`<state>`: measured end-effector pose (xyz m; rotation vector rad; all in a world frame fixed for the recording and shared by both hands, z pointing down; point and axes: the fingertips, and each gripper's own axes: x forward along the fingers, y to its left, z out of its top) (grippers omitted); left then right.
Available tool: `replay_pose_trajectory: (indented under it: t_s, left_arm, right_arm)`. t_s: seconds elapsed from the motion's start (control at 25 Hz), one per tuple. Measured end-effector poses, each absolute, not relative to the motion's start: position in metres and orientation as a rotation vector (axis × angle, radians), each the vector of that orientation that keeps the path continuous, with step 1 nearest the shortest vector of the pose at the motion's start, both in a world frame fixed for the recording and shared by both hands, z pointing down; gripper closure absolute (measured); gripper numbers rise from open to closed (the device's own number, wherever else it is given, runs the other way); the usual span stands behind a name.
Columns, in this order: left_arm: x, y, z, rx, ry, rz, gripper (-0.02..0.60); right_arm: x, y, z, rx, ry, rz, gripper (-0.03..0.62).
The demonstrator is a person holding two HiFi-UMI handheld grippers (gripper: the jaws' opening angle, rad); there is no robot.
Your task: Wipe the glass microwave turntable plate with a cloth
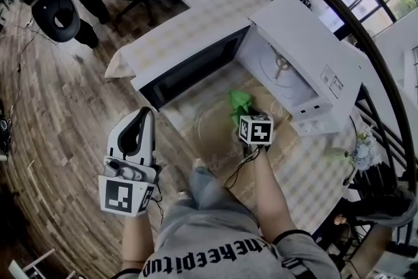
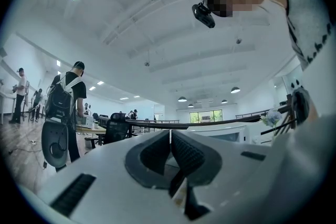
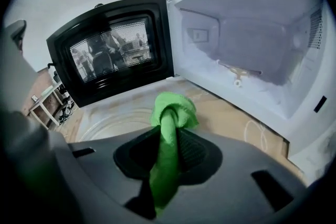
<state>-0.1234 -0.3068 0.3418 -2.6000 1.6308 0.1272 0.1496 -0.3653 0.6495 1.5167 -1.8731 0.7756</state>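
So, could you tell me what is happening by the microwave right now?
A person holds a two-jaw gripper in each hand. The right gripper is shut on a green cloth, just over the glass turntable plate, which lies in front of the open microwave. The left gripper is shut, empty, and held off to the side.

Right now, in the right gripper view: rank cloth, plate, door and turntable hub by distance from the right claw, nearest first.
1. Cloth: pinched in the right claw.
2. Plate: lying flat, just below and left of the claw.
3. Door, open at left, and hub, inside the oven at right: too close to call.
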Motion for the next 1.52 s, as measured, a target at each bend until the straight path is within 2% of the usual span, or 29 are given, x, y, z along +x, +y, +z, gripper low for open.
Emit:
replay_pose_trajectory:
  t_s: [0.32, 0.68, 0.84, 1.16, 1.52]
  left_arm:
    - [-0.13, -0.3, 0.34, -2.591, 1.637, 0.132, 0.569]
    - [-0.139, -0.292, 0.341, -2.582, 1.653, 0.127, 0.569]
    - [-0.146, -0.288, 0.341, -2.571, 1.671, 0.122, 0.569]
    - [-0.15, -0.282, 0.335, -2.562, 1.671, 0.125, 0.569]
    - [-0.144, -0.282, 0.335, -2.57, 1.656, 0.129, 0.569]
  right_arm:
    - [0.15, -0.361, 0.645, 1.556, -1.855, 0.806, 0.51]
    - [0.014, -0.317, 0.641, 1.226, -2.084, 0.798, 0.507]
    - [-0.018, -0.308, 0.643, 1.145, -2.109, 0.782, 0.507]
    - [-0.014, -0.305, 0.649, 1.155, -2.101, 0.775, 0.508]
    - [0.04, -0.314, 0.651, 1.294, -2.045, 0.806, 0.508]
